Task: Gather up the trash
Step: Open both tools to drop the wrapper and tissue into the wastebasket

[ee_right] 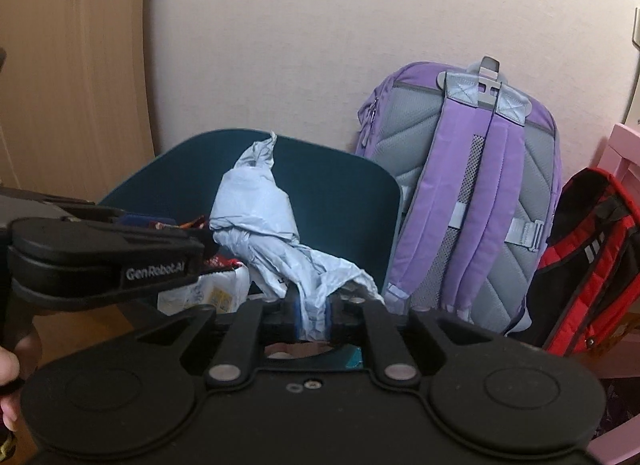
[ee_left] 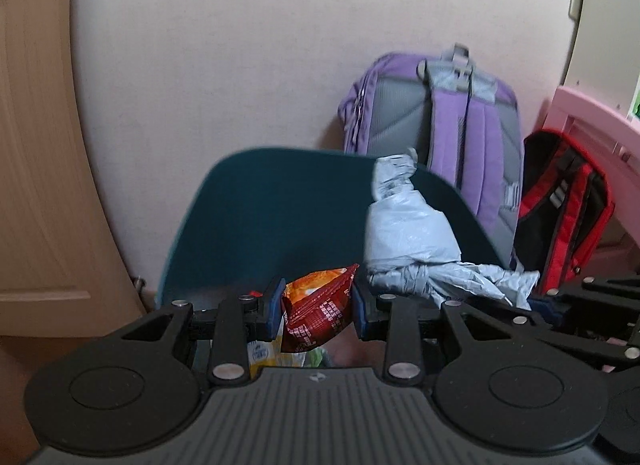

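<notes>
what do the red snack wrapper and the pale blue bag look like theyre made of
Red snack wrapper: probably thin glossy plastic film, going by its sheen, printed face and sharp creases. Pale blue bag: probably thin matte plastic sheet, since it twists and crumples into fine wrinkles with little shine.

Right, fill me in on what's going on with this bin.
A person is collecting trash with two handheld grippers. The left gripper holds a red snack wrapper over the open teal bin, where other packaging already lies. The right gripper is clamped on the pale blue bin bag, holding it at the bin. A purple backpack and a red one lean against the wall behind.
</notes>
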The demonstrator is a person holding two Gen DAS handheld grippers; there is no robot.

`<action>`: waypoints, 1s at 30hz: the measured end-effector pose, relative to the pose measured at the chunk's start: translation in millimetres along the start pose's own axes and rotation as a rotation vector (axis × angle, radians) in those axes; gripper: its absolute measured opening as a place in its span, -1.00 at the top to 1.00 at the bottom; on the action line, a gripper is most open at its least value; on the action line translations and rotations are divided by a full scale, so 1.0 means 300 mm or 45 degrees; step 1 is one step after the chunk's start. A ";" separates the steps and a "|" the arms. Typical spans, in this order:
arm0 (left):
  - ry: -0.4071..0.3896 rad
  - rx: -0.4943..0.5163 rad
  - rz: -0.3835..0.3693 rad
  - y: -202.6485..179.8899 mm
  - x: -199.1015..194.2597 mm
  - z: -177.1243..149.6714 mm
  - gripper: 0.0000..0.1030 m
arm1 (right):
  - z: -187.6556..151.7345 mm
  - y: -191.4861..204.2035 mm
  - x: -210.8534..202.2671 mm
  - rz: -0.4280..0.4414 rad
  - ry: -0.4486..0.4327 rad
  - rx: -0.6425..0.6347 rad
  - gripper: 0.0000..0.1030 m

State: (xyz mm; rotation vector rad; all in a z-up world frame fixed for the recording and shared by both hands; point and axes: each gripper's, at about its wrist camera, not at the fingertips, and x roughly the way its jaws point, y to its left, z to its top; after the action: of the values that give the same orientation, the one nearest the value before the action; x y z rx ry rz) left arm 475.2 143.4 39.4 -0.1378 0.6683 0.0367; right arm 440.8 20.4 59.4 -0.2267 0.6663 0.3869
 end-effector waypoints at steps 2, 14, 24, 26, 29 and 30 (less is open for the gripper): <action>0.017 0.002 -0.003 0.003 0.010 -0.010 0.33 | -0.003 0.000 0.005 0.000 0.009 -0.004 0.72; 0.022 0.021 -0.015 -0.030 -0.011 -0.018 -0.07 | -0.017 0.010 -0.028 -0.002 -0.008 -0.040 0.51; -0.083 0.024 -0.019 -0.051 -0.162 -0.019 -0.39 | -0.033 -0.030 -0.162 0.018 -0.078 0.008 0.20; -0.103 0.035 -0.018 -0.056 -0.203 -0.024 -0.41 | -0.041 -0.037 -0.196 0.018 -0.096 0.015 0.14; -0.135 0.037 -0.015 -0.055 -0.269 -0.038 -0.53 | -0.052 -0.050 -0.250 0.023 -0.119 0.041 -0.02; -0.147 0.034 -0.016 -0.052 -0.291 -0.044 -0.54 | -0.055 -0.055 -0.269 0.027 -0.129 0.050 -0.04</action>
State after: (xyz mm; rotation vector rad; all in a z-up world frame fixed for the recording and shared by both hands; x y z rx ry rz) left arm 399.8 126.9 85.0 -0.1132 0.5526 0.0236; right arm 380.5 -22.0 99.6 -0.1618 0.5762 0.4027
